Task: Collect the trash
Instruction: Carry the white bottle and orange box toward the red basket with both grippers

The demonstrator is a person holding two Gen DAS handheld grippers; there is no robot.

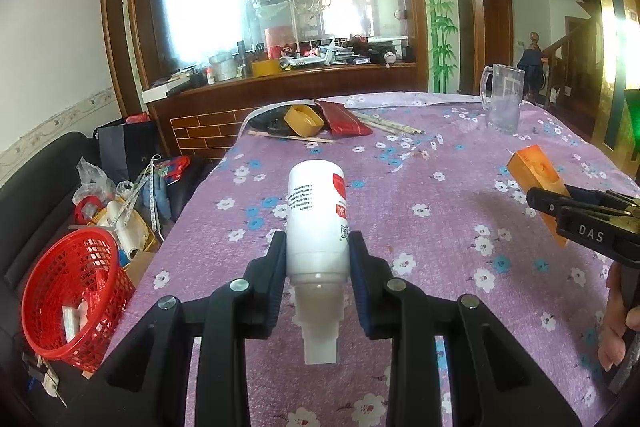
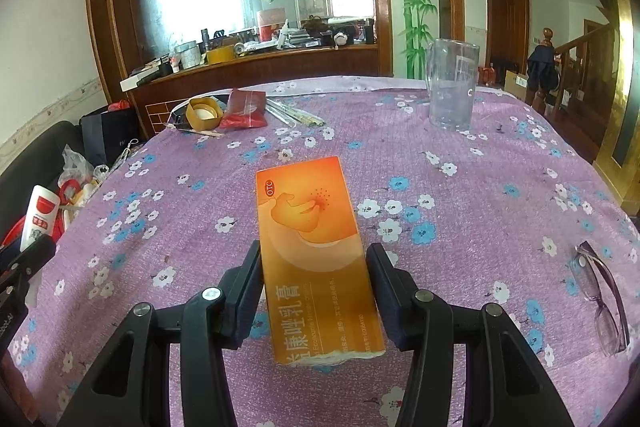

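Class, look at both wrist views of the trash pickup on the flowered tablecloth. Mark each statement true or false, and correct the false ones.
1. The left tongs grip a white bottle. True.
2. The right tongs hold a red pouch. False: they hold an orange box.
3. The clear mug lies tipped over. False: it stands upright.
4. Glasses lie on the tablecloth. True.
5. A red basket sits beside the table. True.

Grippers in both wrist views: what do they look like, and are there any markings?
Both are matte black plastic linkage grippers. The left gripper and right gripper each have angular arms with round silver pivot pins and dark blue pads lining the jaws. In the left wrist view the right gripper's side carries white "DAS" lettering and some brass-coloured hardware. No cables or sleeves are visible.
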